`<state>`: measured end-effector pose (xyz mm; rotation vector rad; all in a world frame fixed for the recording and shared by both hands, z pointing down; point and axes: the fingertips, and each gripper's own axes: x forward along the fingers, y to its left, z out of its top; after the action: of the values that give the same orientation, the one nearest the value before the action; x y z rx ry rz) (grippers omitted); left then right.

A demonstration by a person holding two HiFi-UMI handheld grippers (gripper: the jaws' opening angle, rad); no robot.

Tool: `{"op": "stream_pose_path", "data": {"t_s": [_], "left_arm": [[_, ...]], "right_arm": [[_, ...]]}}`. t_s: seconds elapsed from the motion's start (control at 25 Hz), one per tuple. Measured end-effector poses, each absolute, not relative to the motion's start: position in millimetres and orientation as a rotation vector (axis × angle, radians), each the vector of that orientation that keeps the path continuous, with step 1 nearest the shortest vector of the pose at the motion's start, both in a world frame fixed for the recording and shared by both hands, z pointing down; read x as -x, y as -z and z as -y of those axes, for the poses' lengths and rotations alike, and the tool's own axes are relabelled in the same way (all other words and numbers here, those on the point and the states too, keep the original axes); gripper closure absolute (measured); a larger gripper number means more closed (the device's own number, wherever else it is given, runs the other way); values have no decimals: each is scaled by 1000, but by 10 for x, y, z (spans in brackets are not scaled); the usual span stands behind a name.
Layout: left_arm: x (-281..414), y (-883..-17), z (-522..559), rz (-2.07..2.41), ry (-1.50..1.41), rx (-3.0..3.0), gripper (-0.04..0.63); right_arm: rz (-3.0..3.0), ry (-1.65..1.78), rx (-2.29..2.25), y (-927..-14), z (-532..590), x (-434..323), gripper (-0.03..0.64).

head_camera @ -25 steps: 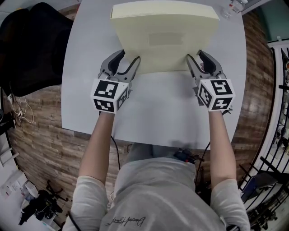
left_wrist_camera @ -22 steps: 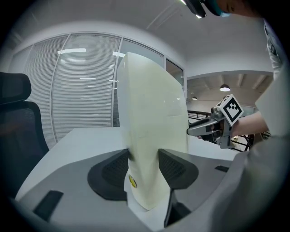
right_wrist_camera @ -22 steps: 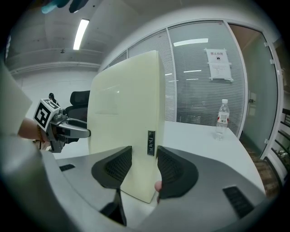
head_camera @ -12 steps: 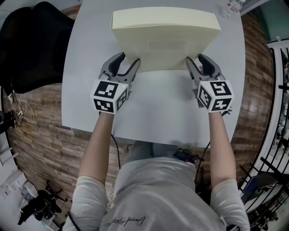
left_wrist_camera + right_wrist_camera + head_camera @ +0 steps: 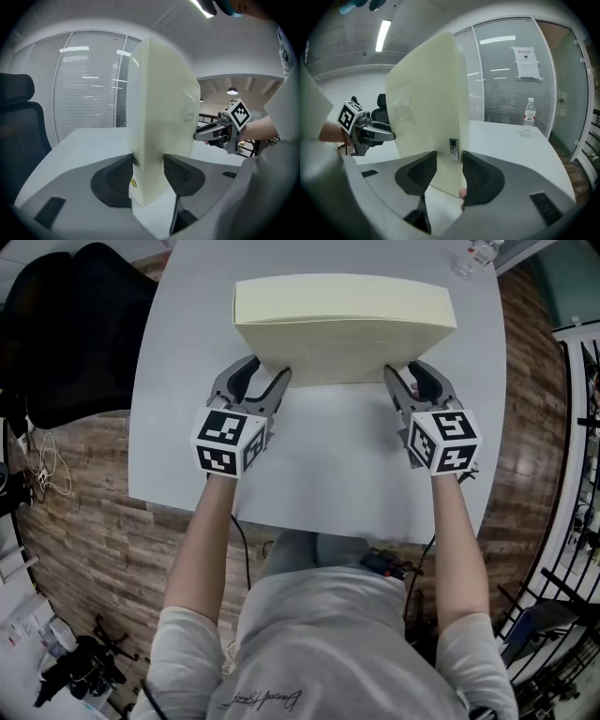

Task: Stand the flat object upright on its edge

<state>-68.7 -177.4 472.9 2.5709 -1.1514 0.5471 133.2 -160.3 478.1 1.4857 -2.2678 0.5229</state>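
A cream, thick flat slab (image 5: 342,329) stands nearly upright on its near long edge on the white table (image 5: 328,465). My left gripper (image 5: 269,368) is shut on its lower left corner, and my right gripper (image 5: 405,369) is shut on its lower right corner. In the left gripper view the slab (image 5: 161,117) rises between the dark pads of the left gripper (image 5: 147,171), with the right gripper (image 5: 220,133) at its far end. The right gripper view shows the slab (image 5: 426,108) clamped by the right gripper (image 5: 449,171); a small label sits on its edge.
A clear water bottle (image 5: 473,254) stands at the table's far right corner, also the bottle (image 5: 528,117) in the right gripper view. A black office chair (image 5: 66,334) sits left of the table. Glass walls with blinds lie beyond.
The slab has tipped up further: its top edge has swung toward me and its broad face looks shorter from above. Both grippers keep their hold at the lower corners.
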Motion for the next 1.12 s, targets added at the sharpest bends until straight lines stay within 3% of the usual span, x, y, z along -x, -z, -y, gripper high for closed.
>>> {"op": "stream_pose_path", "data": {"t_s": [1.12], "left_arm": [[738, -4797, 1737, 1105, -594, -2593, 365]], "right_arm": [[2250, -518, -1459, -4849, 1606, -1268, 420]]}}
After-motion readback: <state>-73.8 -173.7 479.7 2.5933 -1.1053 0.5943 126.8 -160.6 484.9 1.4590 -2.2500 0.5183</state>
